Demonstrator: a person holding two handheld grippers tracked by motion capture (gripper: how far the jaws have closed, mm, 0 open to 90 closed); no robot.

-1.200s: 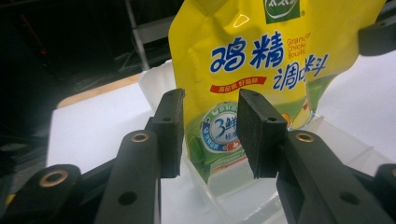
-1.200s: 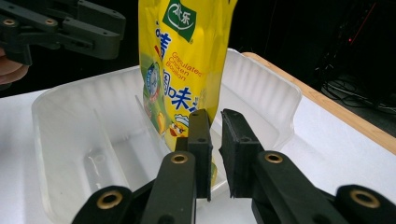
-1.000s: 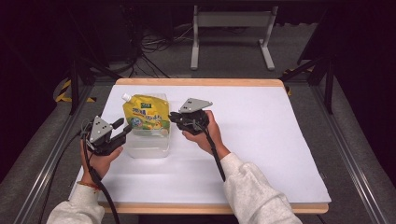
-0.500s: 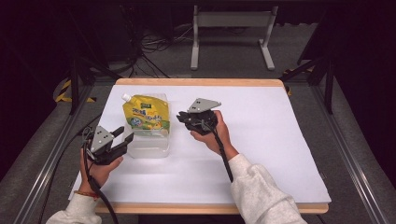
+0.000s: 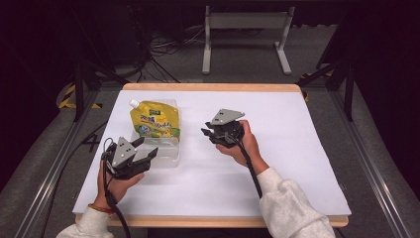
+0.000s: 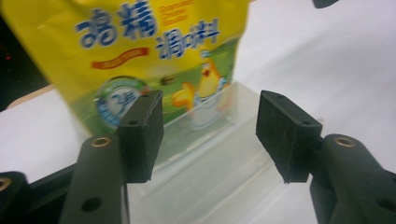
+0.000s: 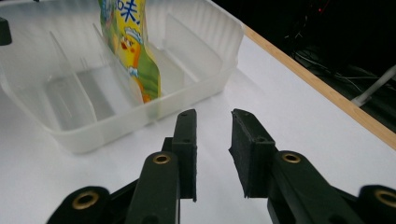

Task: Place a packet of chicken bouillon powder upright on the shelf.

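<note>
A yellow spouted pouch [image 5: 154, 121] with a chicken picture stands upright in a clear plastic divided container [image 5: 167, 151] at the table's left middle. My left gripper [image 5: 146, 147] sits just at the container's near left side, open, pointing at it. In the left gripper view the pouch [image 6: 140, 56] and container [image 6: 210, 177] lie straight ahead, and nothing is between the wide-apart pads [image 6: 140, 135]. My right gripper [image 5: 207, 133] is held to the right of the container, pointing left at it. Its jaws stand a little apart and empty [image 7: 213, 149], short of the container [image 7: 187, 93] and pouch [image 7: 133, 46].
A white sheet [image 5: 297, 163] covers the wooden table [image 5: 213, 87], with open surface to the right and front. Black cables [image 5: 250, 171] trail from both grippers toward the person. A metal frame [image 5: 245, 22] stands on the floor behind the table.
My left gripper has drawn back toward the near edge and slightly right. My right gripper has shifted right, away from the container. The pouch and container stayed put.
</note>
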